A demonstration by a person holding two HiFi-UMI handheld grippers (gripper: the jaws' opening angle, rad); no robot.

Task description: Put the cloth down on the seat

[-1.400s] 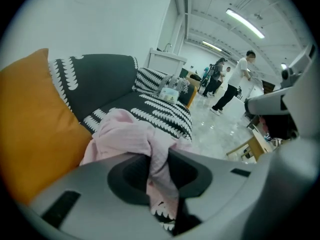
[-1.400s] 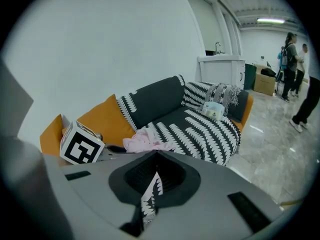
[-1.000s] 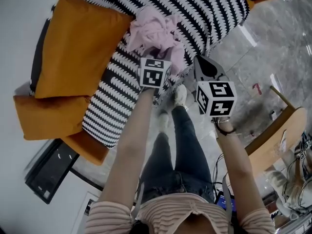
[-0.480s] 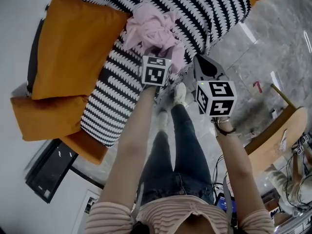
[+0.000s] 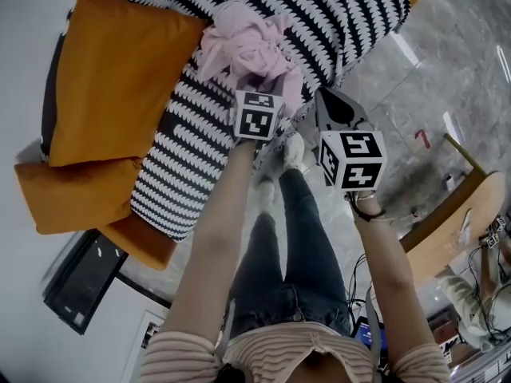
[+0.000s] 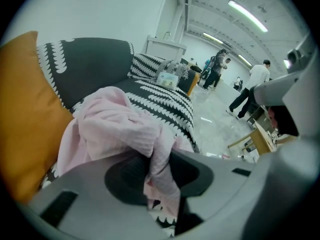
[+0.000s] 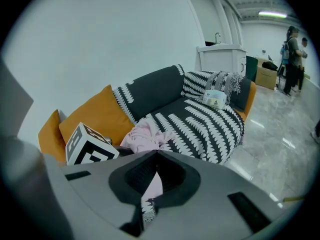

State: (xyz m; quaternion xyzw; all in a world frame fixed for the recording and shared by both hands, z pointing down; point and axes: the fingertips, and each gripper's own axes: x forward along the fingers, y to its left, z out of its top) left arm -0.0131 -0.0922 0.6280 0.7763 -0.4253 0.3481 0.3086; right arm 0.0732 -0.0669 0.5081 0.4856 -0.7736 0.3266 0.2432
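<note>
At the front edge of the stripy bench (image 5: 200,146), right ahead of the left hand-held gripper (image 6: 160,176): pink cloth (image 5: 247,42), soft and bunched up, mostly lying down, long side pointing to the back edge. One fold pinched tight in the left jaws. Right hand-held gripper (image 7: 151,181) clenched on nothing, farther off.

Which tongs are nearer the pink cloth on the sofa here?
Left. The left tongs are shut on the pink cloth at its near edge, over the seat. The right tongs hang to its right by the seat's front edge, not touching it.
</note>
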